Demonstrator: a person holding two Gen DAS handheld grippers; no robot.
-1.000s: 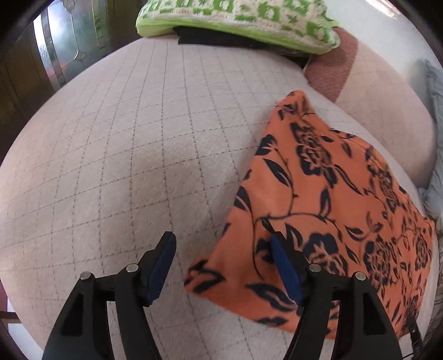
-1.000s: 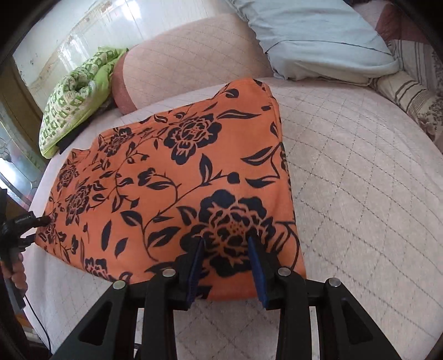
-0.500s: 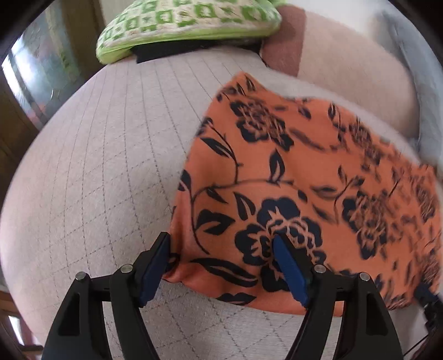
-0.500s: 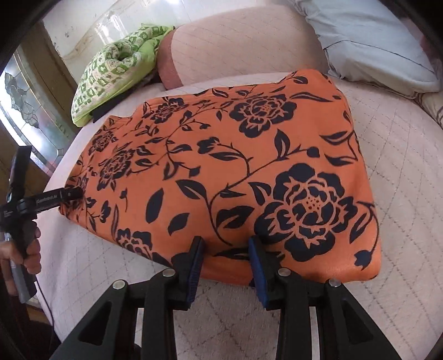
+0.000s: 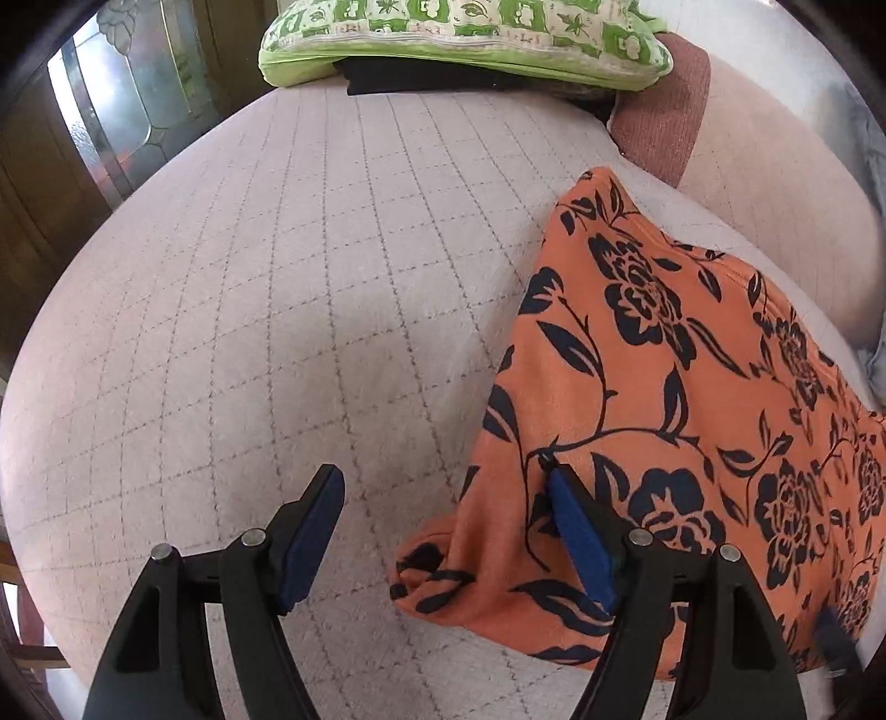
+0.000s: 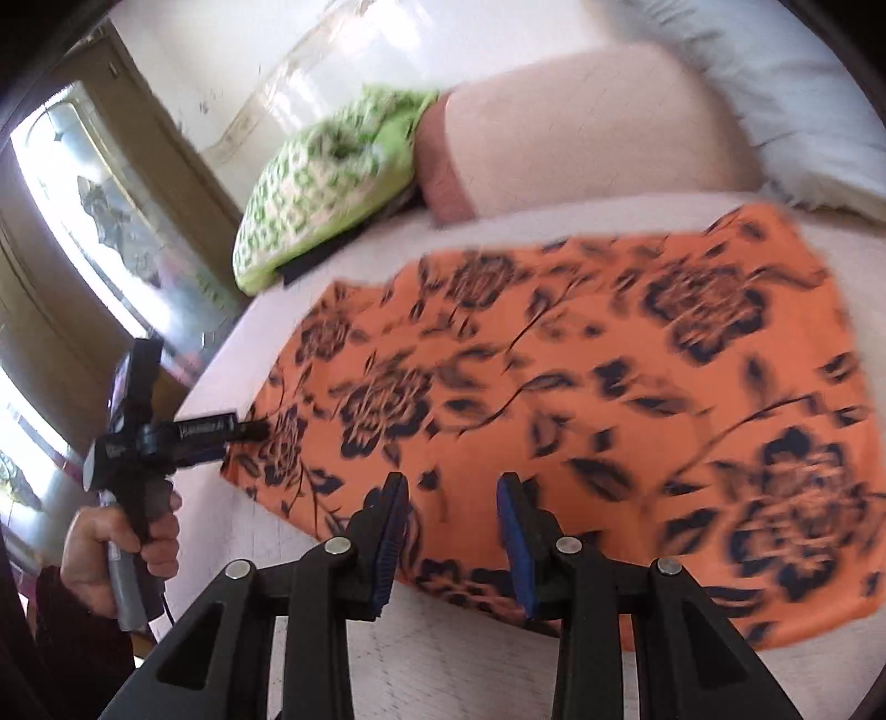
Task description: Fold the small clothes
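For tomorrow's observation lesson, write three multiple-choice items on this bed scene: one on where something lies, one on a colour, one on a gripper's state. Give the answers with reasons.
1. Where is the green patterned pillow?
A. at the far end of the bed
B. on top of the cloth
C. between the gripper fingers

2. What colour is the floral cloth?
A. blue with white flowers
B. orange with dark flowers
C. plain grey

3. How does the left gripper stand?
A. shut on the pillow
B. out of view
C. open

Answers: 1 A, it lies beyond the quilted bedcover; 2 B, orange ground and dark blooms show; 3 C, its fingers stand wide apart.
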